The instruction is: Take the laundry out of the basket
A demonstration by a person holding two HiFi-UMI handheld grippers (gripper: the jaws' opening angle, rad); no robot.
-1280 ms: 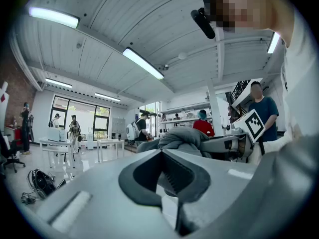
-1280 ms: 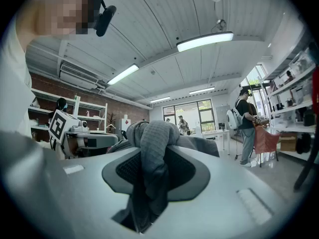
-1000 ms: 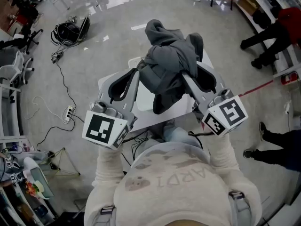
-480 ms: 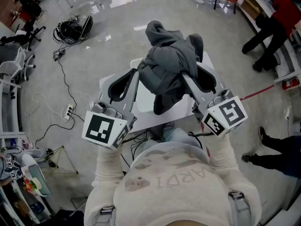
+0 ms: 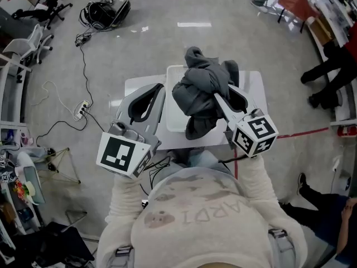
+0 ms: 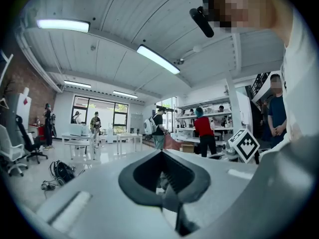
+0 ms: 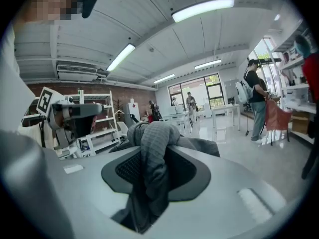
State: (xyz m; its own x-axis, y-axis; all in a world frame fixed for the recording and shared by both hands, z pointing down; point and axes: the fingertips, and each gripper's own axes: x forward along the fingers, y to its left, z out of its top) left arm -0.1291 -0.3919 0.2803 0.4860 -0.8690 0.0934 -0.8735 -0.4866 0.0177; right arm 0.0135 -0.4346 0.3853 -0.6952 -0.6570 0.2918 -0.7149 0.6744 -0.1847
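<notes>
A grey knit garment (image 5: 203,88) hangs bunched above a white basket (image 5: 174,108) on a small white table (image 5: 136,85). My right gripper (image 5: 220,96) is shut on the garment, and the cloth (image 7: 152,148) drapes over and between its jaws (image 7: 149,183) in the right gripper view. To the garment's left my left gripper (image 5: 160,91) is held up. Its jaws (image 6: 167,183) stand together with no cloth between them. The basket's inside is mostly hidden behind the garment.
Cables and a power strip (image 5: 82,106) lie on the floor at the left. A dark bag (image 5: 106,10) and an office chair (image 5: 25,43) stand further back. People (image 5: 334,66) stand at the right, and a red tape line (image 5: 304,132) runs there.
The head view has pulled back, so more of the table and basket shows. The right gripper, still holding the garment, has shifted slightly left. The left gripper has hardly moved.
</notes>
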